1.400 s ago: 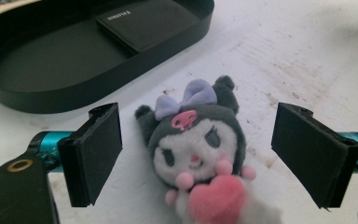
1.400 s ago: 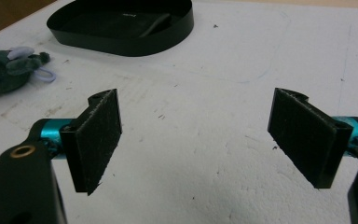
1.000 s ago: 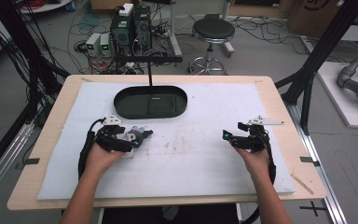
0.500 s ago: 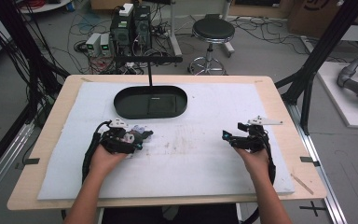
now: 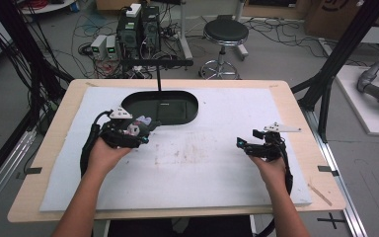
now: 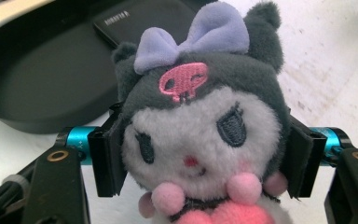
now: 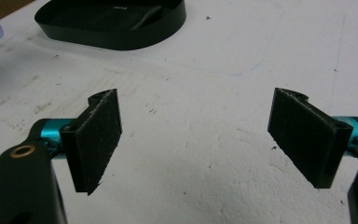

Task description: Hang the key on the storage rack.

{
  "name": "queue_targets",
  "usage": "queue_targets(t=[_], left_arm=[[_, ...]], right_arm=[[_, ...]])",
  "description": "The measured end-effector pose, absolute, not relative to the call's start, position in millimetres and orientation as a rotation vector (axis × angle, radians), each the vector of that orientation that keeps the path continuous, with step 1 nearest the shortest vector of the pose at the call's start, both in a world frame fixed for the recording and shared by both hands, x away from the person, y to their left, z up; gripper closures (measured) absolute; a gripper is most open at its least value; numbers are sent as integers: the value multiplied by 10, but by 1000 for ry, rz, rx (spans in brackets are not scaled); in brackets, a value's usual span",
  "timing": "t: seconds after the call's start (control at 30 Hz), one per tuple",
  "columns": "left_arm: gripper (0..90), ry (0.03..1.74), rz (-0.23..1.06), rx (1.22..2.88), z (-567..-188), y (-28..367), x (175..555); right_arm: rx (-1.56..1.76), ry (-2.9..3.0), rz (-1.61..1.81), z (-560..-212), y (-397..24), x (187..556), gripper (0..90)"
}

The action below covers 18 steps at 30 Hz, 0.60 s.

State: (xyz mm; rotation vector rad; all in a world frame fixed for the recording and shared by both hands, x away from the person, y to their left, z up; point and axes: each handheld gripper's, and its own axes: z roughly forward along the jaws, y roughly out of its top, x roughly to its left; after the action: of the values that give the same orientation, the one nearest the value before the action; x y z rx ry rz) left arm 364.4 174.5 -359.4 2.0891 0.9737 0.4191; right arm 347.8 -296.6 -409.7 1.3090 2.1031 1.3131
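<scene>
The plush doll (image 6: pixel 200 135), fuzzy, with a dark hood, lilac bow and embroidered pink skull, sits pinched at the head between the left gripper's (image 6: pixel 200 158) flat black pads, just beside the oval black tray (image 5: pixel 177 116). Small pale lettering on a dark slab in the tray is unreadable. The right gripper (image 7: pixel 209 140) is spread wide over the rough white foam mat (image 5: pixel 212 163).

We see plush toy (image 6: pixel 200 126) cut off at bottom edge of left gripper view: body below pink pompoms out of frame. Its sides hidden behind pads (image 6: pixel 108 161). Dark tray (image 6: pixel 37 79) runs off top and left edges there. In high view, toy (image 5: pixel 142 123) too small for us to make out. Tray contents (image 7: pixel 121 14) cropped at top edge of right gripper view; we cannot identify them.
</scene>
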Motion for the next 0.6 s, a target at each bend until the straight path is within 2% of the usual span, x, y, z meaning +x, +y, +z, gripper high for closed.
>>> queue_targets(t=[0.33,0.6], left_arm=[[301,1007,489,2096,-3217,1871,3915],[304,963,475,2086,-2922,1891,4095]], right_arm=[[1316,2123,1311,-4115,-2948,3497,179],[1320,2125,1311,-4122,-2953,3510,179]])
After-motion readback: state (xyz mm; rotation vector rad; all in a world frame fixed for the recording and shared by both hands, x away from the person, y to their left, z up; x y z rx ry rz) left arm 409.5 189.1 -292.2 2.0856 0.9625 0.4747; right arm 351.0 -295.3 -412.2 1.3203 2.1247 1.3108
